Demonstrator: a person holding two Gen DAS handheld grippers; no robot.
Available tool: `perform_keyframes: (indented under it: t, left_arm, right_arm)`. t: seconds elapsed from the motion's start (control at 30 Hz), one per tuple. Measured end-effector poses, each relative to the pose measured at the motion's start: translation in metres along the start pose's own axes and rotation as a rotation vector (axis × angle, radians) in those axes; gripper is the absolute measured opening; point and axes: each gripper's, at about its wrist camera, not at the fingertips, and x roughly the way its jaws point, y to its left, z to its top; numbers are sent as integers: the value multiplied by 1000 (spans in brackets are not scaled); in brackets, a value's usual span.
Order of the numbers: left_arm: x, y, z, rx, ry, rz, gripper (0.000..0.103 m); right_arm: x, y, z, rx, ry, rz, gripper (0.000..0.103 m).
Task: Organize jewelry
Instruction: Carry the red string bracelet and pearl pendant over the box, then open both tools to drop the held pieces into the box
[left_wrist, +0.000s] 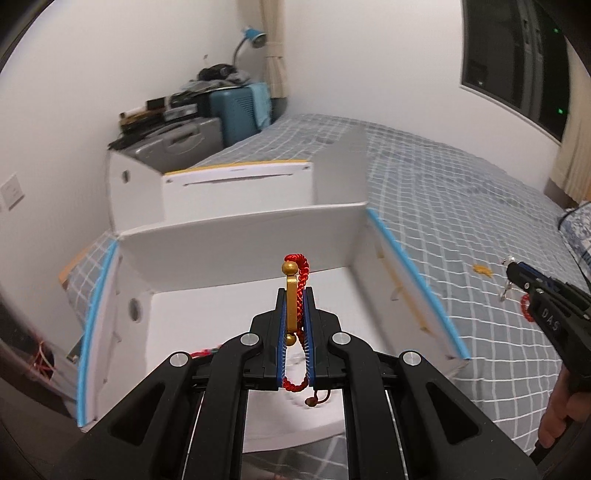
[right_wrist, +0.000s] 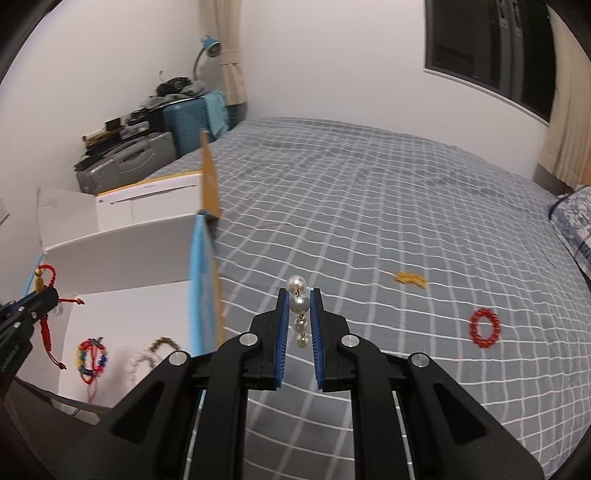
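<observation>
Left gripper pinches red bracelet above white box for dropping; right gripper pinches pearl bracelet, box to its left.

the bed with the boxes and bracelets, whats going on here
A person is sorting jewelry on a checked bed with a handheld tool in each hand. The left tool is shut on a red cord bracelet with a gold bar, held over the blue-edged white box. The right tool grips a pearl strand over the bed. Several bracelets already lie in the box; a red bead ring and a yellow piece remain on the bed.
</observation>
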Motion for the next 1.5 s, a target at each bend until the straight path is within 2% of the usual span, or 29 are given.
perform_keyframes:
  t: [0.13, 0.3, 0.67, 0.97, 1.33, 1.5]
  left_arm:
    - [2, 26, 0, -32, 5, 34, 7]
    - [6, 40, 0, -52, 10, 50, 7]
    - [20, 65, -10, -78, 52, 83, 7]
    - [32, 83, -17, -92, 93, 110, 7]
    - [45, 87, -21, -91, 134, 108, 8]
    - [49, 89, -22, -92, 151, 103, 11]
  right_arm:
    - [2, 25, 2, -22, -7, 42, 11]
    - [9, 59, -1, -78, 4, 97, 11]
    - [24, 110, -14, -163, 34, 145, 11]
    - [36, 128, -20, -180, 57, 168, 11]
    - [54, 137, -31, -193, 114, 170, 11]
    - [60, 137, -35, -191, 143, 181, 11]
